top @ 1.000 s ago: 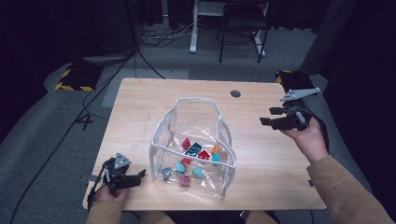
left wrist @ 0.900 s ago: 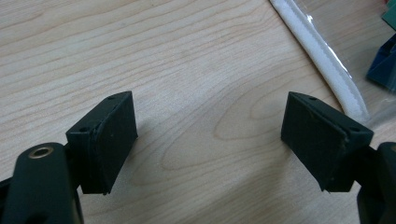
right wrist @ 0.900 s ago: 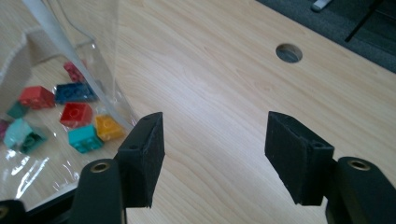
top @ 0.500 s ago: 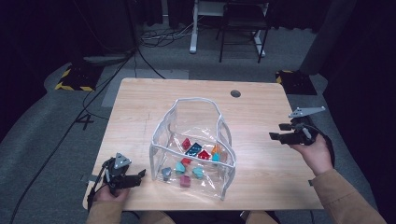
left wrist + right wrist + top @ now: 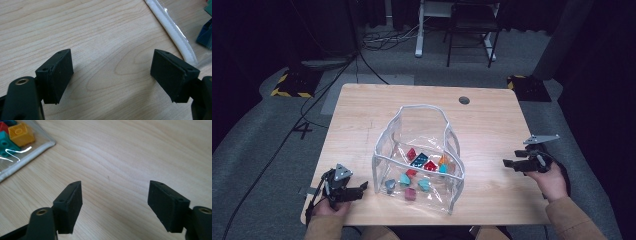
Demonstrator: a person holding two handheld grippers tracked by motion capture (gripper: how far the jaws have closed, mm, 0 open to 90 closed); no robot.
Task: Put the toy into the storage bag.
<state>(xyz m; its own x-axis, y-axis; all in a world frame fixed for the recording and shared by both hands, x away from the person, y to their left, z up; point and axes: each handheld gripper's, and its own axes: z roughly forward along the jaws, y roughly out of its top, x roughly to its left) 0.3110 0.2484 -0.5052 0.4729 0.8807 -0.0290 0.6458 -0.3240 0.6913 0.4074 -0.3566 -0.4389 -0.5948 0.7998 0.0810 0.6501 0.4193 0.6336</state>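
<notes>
A clear zip pouch (image 5: 419, 160) sits mid-table, its long axis running from the near edge away toward the far side, the white-trimmed mouth standing open upward, with coloured blocks (image 5: 418, 172) inside. The left gripper (image 5: 357, 190) rests near its front left corner, jaws wide and empty. The right gripper (image 5: 512, 164), jaws just opened wide, hangs empty over bare wooden table (image 5: 492, 125).

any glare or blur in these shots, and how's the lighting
High view: dim room, lit table, soft and slightly blurry. Right gripper view: white glare streak on the clear bag; right claw sharp. Left gripper view: left claw sharp, faint shadows, bag's white edge a bit soft.
</notes>
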